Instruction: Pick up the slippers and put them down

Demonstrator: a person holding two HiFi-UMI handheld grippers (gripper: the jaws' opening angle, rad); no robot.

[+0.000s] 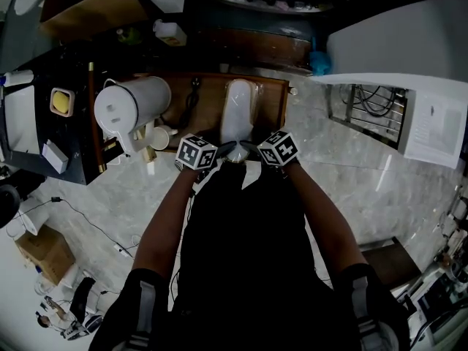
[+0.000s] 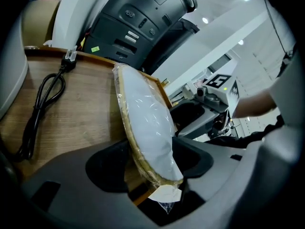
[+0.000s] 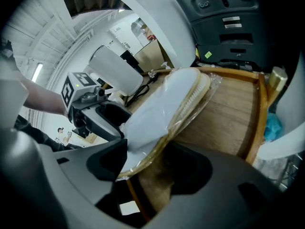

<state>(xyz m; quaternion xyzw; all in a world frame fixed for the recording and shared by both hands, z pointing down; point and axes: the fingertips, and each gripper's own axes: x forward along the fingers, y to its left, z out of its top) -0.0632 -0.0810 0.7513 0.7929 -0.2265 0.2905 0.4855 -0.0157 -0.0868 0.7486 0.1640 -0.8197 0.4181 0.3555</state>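
Broadly: a wooden tabletop (image 1: 270, 104) carries the work. White jug (image 1: 131, 110) stands by its left edge. Slippers (image 1: 238, 112), a white pair sealed in clear film, lie along the middle, one end at the near edge. Left gripper (image 2: 150, 168) and right gripper (image 3: 152, 163) meet at that near end, side by side. Both have jaws spread wide, with the wrapped end passing between them and neither clamped on it. Black cable (image 2: 43, 104) lies looped on the wood left of the slippers, apart from them.
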